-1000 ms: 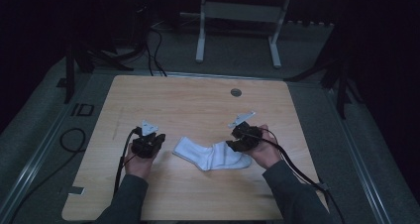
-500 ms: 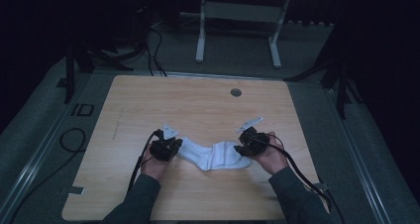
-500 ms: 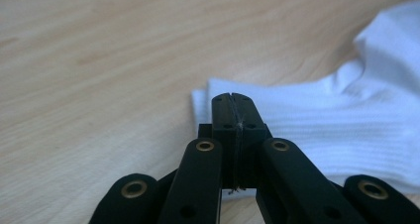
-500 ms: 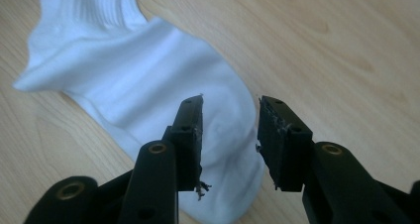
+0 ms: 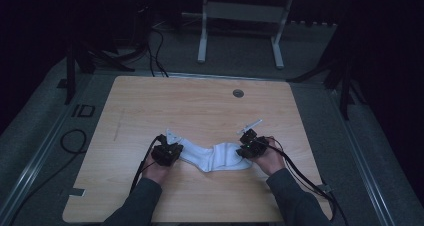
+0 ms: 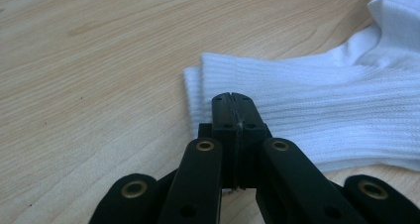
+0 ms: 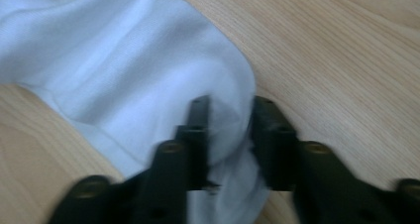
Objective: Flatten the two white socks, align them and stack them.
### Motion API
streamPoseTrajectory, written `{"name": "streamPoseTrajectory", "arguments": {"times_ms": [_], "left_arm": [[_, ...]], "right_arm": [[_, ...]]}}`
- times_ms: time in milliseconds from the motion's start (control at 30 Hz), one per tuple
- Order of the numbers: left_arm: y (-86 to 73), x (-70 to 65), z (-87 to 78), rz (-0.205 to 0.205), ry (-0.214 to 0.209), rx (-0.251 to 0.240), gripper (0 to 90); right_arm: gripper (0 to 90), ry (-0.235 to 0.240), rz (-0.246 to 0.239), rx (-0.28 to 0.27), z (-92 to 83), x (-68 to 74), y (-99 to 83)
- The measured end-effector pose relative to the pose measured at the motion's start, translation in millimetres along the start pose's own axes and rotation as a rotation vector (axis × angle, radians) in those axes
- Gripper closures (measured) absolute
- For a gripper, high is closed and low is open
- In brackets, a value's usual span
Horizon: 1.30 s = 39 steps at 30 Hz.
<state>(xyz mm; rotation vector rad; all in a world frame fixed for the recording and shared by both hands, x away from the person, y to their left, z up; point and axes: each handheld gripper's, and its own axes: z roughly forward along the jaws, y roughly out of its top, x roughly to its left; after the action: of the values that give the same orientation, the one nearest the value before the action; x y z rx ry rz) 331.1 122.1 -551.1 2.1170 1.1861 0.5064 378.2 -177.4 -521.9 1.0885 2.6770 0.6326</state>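
Note:
A white sock lies flat on the wooden table, near its front middle. My left gripper is at the sock's ribbed cuff end. In the left gripper view its jaws are pressed together with no cloth seen between them, their tips resting over the cuff. My right gripper is at the toe end. Its jaws have just been closing, and a fold of the sock's toe is bunched between them, touching both.
A small round grommet sits in the tabletop towards the back. Beyond the table stands a white metal frame, and cables lie on the dark floor at the left. Bare wood surrounds the sock.
Both hands have come down and inward onto the sock. The left gripper has slid right to the cuff. The right gripper has sunk onto the toe.

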Motion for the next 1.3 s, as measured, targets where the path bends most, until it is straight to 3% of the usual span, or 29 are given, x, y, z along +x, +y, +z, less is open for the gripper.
{"name": "streamPoseTrajectory", "arguments": {"times_ms": [100,233,433,667,1000,1233,1300], "left_arm": [[-1.8,0.9,-1.6,-0.009,-0.005,0.000,89.9],[-5.1,2.5,-4.4,-0.023,-0.006,-0.001,89.9],[-7.3,2.2,-5.9,-0.031,-0.003,-0.001,90.0],[-7.5,1.7,-5.2,-0.031,-0.005,-0.002,90.0],[-8.2,1.3,-5.3,-0.050,-0.006,-0.006,90.0],[-8.3,0.7,-5.5,-0.055,-0.001,-0.005,90.0],[-8.7,0.6,-5.8,-0.054,-0.001,-0.005,90.0]], "right_arm": [[86.4,-0.013,-0.002,-0.008,-2.6,2.4,1.4],[86.7,-0.034,-0.023,-0.024,-15.8,2.5,-1.0],[86.6,-0.054,-0.002,-0.054,-34.1,-6.8,-11.9],[86.6,-0.065,0.029,-0.080,-44.9,-18.4,-21.9],[86.1,-0.068,0.006,-0.115,-55.4,-17.1,-16.0],[79.3,-0.034,-0.039,-0.059,-39.9,-9.6,-17.8],[68.6,-0.043,-0.042,-0.064,-38.4,-9.8,-18.5]]}}
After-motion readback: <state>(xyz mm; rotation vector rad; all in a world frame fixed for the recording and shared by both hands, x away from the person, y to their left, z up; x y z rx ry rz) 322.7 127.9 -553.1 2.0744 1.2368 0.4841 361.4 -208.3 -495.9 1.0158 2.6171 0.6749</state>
